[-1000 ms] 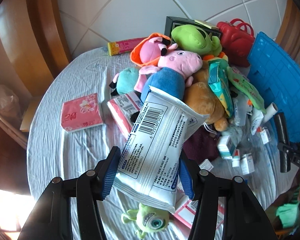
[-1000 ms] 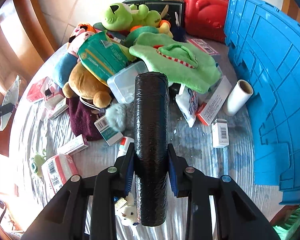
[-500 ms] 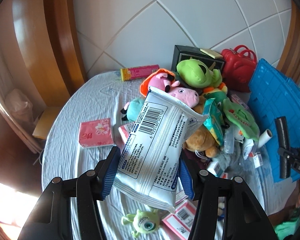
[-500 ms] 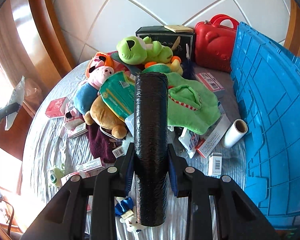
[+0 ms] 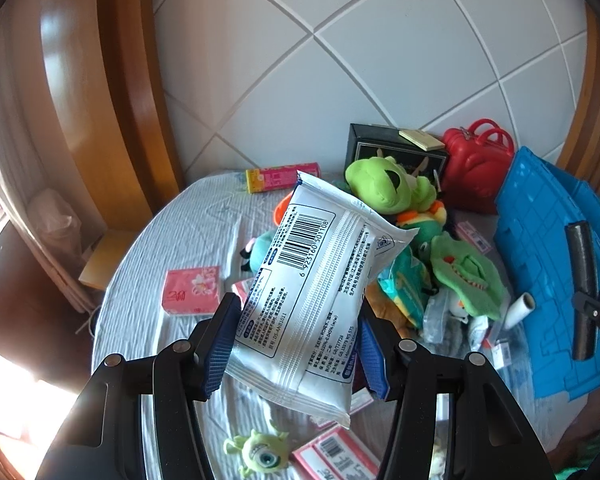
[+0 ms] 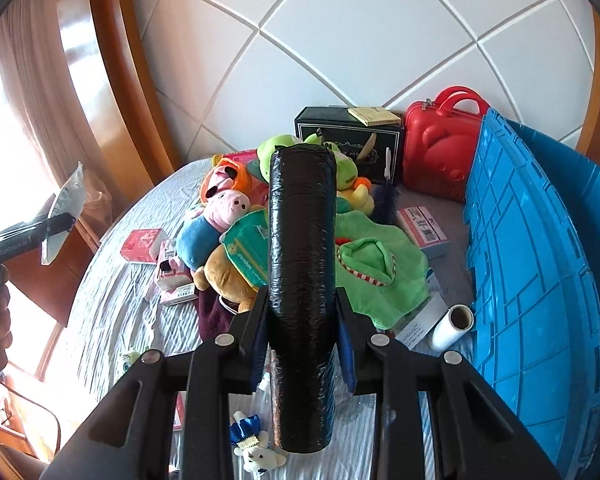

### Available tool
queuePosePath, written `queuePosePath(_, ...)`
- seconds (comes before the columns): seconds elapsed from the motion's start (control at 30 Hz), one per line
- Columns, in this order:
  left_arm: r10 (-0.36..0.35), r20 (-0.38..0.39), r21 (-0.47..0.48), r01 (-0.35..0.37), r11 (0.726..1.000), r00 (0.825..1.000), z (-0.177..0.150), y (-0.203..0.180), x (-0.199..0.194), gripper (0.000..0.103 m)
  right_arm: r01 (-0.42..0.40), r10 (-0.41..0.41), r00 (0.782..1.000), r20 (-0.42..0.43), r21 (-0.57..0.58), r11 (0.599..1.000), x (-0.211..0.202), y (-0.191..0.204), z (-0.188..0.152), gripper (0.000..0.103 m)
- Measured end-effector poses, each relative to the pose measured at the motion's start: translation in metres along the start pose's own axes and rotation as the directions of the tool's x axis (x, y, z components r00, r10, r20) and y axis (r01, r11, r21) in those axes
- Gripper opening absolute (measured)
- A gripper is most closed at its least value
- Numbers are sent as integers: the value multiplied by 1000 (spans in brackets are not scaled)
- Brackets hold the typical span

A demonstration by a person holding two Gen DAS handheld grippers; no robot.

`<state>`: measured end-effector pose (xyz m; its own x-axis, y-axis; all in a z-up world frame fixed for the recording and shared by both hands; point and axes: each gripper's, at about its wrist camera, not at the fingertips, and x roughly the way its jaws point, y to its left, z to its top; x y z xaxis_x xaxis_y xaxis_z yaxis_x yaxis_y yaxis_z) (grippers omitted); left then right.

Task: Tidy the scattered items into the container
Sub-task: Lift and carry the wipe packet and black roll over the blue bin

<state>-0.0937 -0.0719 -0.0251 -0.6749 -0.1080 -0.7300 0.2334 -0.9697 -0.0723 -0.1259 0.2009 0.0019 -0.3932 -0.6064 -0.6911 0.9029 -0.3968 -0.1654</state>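
Observation:
My left gripper (image 5: 296, 332) is shut on a white wipes pack (image 5: 320, 280) with a barcode, held above the round table. The black film-wrapped roll (image 6: 302, 240) stands upright between the pads of my right gripper (image 6: 302, 320), which is shut on it. Along the table's right side stands the blue plastic crate (image 6: 532, 280), also seen in the left wrist view as the blue crate (image 5: 540, 240). In that view the black roll (image 5: 582, 280) hangs in front of the crate's wall. At the far left of the right wrist view the wipes pack (image 6: 66, 208) shows edge-on.
A heap of plush toys fills the table's middle: a green frog (image 5: 384, 188), a pink pig (image 6: 220, 216), a brown bear. A red case (image 6: 440, 148) and black box (image 6: 348, 136) stand at the back. A pink tissue pack (image 5: 192, 290), white roll (image 6: 452, 326) and small boxes lie around.
Both grippers have risen with their loads, so the table and the heap look smaller and lower and more of the tiled wall shows. Neither grip has changed.

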Motion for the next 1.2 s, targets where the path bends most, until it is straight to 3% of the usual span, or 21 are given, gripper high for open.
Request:
queuePosePath(0.6,-44,86,50,40,998,995,45,-113,-29,55,-18,18,994,108,-3,1000,-57,-80,26,29)
queuePosePath(1.2,-139,103,174,120,978,985,77,-247,-31,55,34,-46,987,154,81,996,-105,-164,15,29)
